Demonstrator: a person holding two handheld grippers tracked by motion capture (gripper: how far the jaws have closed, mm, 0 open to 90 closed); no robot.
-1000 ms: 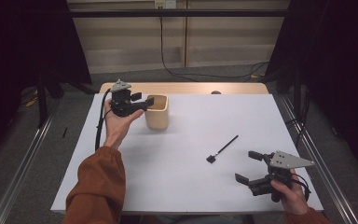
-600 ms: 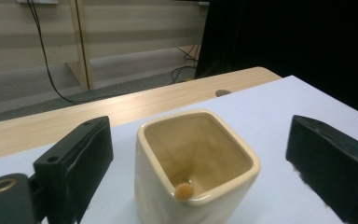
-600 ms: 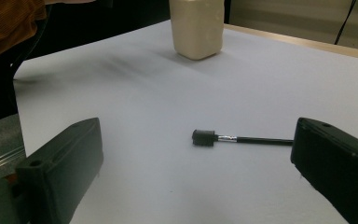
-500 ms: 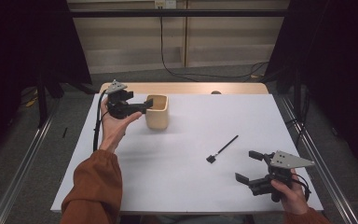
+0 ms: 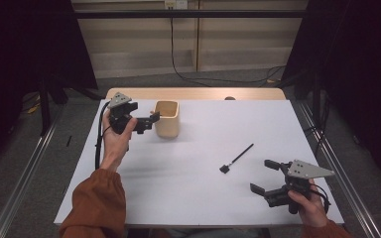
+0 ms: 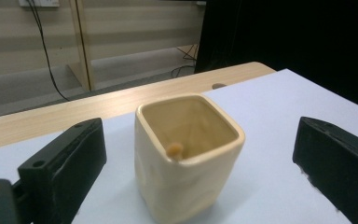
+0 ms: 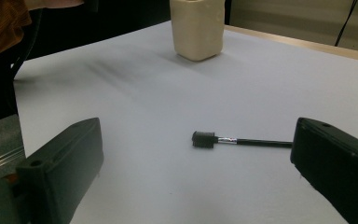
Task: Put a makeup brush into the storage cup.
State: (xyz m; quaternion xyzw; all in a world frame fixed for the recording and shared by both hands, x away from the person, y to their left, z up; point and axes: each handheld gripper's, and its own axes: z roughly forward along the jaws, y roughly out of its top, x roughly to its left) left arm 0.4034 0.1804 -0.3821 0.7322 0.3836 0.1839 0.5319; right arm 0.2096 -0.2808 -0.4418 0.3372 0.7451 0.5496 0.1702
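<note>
Left gripper [image 5: 149, 120], jaws spread, held raised beside the beige cup [image 5: 167, 119] at the table's far left; right gripper [image 5: 269, 176], jaws spread, low near the black brush [image 5: 236, 158] lying mid-table.

the cup [image 5: 167, 119] is plain cream-beige, a shade darker tan inside, with no pattern. beside the cup, the left gripper [image 5: 149, 122] is black with a grey plate on top. the brush [image 5: 236, 158], right of the cup, is black with a silver band by its head. the worktop [image 5: 188, 178] is white with a pale wood edge beyond the cup. the sleeve [image 5: 96, 203] is rust orange.
</note>
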